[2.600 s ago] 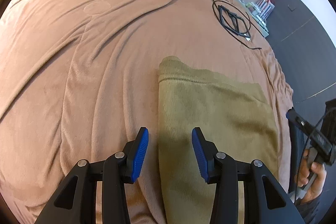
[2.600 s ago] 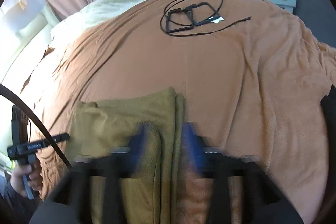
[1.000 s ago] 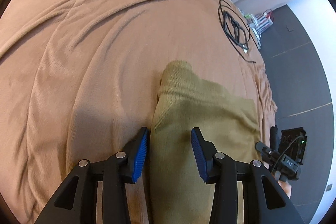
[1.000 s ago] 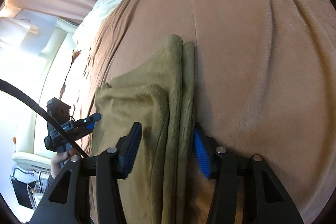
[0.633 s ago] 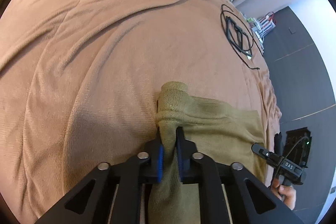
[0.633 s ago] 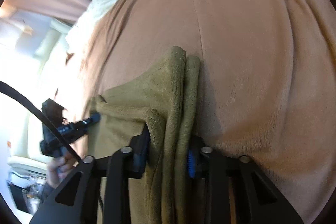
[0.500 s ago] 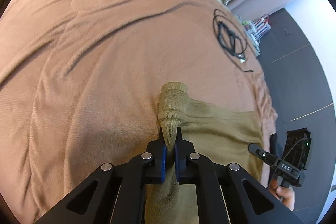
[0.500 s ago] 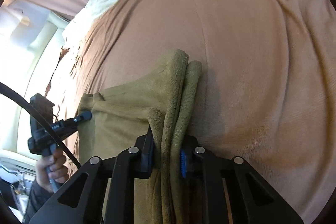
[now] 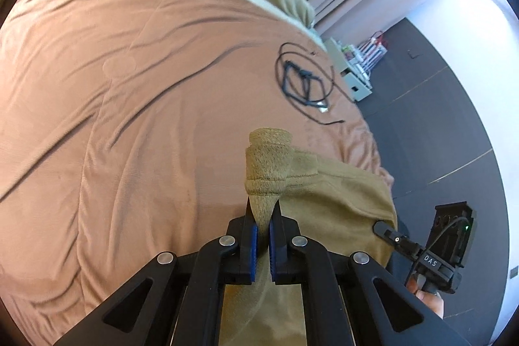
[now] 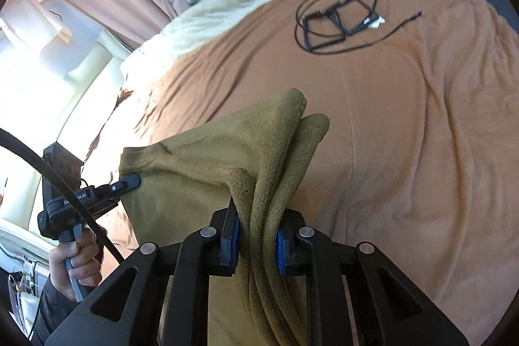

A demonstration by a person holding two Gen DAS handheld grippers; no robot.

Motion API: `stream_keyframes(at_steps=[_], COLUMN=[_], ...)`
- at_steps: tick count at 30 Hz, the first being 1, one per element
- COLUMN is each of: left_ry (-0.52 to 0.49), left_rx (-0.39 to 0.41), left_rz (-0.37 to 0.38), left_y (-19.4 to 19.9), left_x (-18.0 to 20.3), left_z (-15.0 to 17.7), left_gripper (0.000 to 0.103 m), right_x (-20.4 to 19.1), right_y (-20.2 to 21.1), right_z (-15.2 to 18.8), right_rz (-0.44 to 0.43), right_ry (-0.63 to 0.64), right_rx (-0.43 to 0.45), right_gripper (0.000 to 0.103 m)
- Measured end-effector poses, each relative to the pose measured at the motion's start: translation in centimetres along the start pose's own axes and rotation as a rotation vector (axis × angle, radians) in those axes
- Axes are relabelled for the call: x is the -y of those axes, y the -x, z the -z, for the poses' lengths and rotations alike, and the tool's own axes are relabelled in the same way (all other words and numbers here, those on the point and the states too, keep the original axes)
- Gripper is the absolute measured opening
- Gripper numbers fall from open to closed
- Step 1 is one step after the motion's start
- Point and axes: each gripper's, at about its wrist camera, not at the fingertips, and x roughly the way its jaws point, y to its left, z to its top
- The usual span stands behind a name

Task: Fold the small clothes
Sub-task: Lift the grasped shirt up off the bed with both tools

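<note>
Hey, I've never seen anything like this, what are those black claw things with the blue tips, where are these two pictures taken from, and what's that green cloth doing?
There is no robot here. A person holds a hand-operated two-finger gripper in each hand, and each gripper carries a wide-angle camera looking forward along its own fingers. So one picture is the view from the left gripper, the other from the right gripper. Each also catches the other tool off to the side, with the person's hand on its handle.

The surface is a bed covered by a brown blanket. On it lies a black cable, loosely coiled, farther away.

Both grippers are shut on an olive-green garment, one at each side, their jaws having just been closing on it. The cloth hangs stretched between them, partly raised off the blanket.
</note>
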Motion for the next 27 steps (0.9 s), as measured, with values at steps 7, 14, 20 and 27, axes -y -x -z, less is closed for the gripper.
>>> stream_keyframes(at_steps=[7,14,20,27], left_ry=[-0.032,-0.07,-0.108,-0.148], left_rx=[0.047,0.077,0.1,0.126], left_rz=[0.034,0.055,0.086,0.118], left_y=[4.5,8.2,11.0,13.4], left_x=[3.4,6.3,8.9,12.6], left_z=[1.1,2.5,3.8,5.5], left_gripper=[0.005,0.005,0.005,0.005], right_x=[-2.2,-3.9,-4.7,-5.2], right_y=[5.0,9.5,13.0,18.5], right_z=[2.3,4.4,5.7,7.7], right_rz=[0.0,-0.006,-0.006,-0.003], right_ry=[0.007,0.026,0.046,0.073], right_rx=[0.081,0.127,0.169,0.238], right_gripper=[0.013,0.013,0.013,0.013])
